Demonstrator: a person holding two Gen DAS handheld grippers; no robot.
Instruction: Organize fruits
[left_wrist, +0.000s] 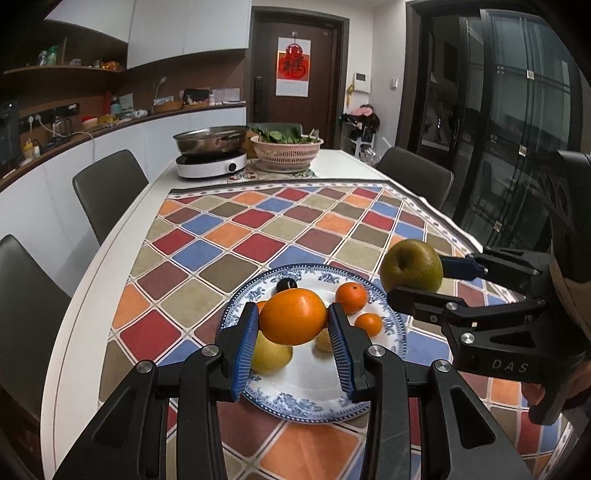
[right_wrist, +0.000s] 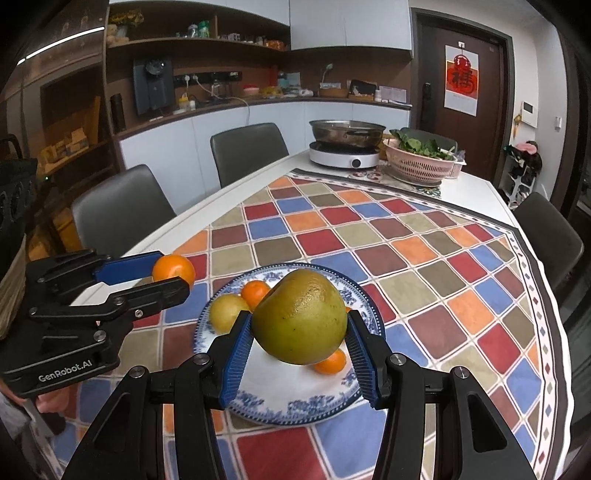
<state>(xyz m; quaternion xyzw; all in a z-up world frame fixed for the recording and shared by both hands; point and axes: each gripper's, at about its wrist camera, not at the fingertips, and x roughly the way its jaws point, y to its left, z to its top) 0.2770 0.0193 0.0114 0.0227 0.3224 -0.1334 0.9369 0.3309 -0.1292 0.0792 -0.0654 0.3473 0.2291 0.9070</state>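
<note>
Left wrist view: the left gripper (left_wrist: 293, 341) pinches a round orange fruit (left_wrist: 293, 316) at lower centre, above a blue-and-white patterned china plate (left_wrist: 295, 402) holding small tangerines (left_wrist: 351, 297) and yellowish fruit (left_wrist: 270, 353). At right, the right gripper (left_wrist: 415, 278) clamps a greenish-brown apple-shaped fruit (left_wrist: 411, 270).

Right wrist view: the right gripper (right_wrist: 300, 356) grips the greenish-brown fruit (right_wrist: 301, 321) over the plate (right_wrist: 295, 408) at centre; at left, the left gripper (right_wrist: 171, 275) holds the orange fruit (right_wrist: 174, 270) above the checkered multicoloured tablecloth (right_wrist: 424, 266).

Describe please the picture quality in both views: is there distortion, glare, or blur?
Left wrist view: strong fisheye bending, table edge curves, corners black; glass doors carry reflections; the orange in the left tongs is sharp. Right wrist view: same bending and dark corners; a soft highlight on the green fruit in the right tongs; far shelves slightly soft.
</note>
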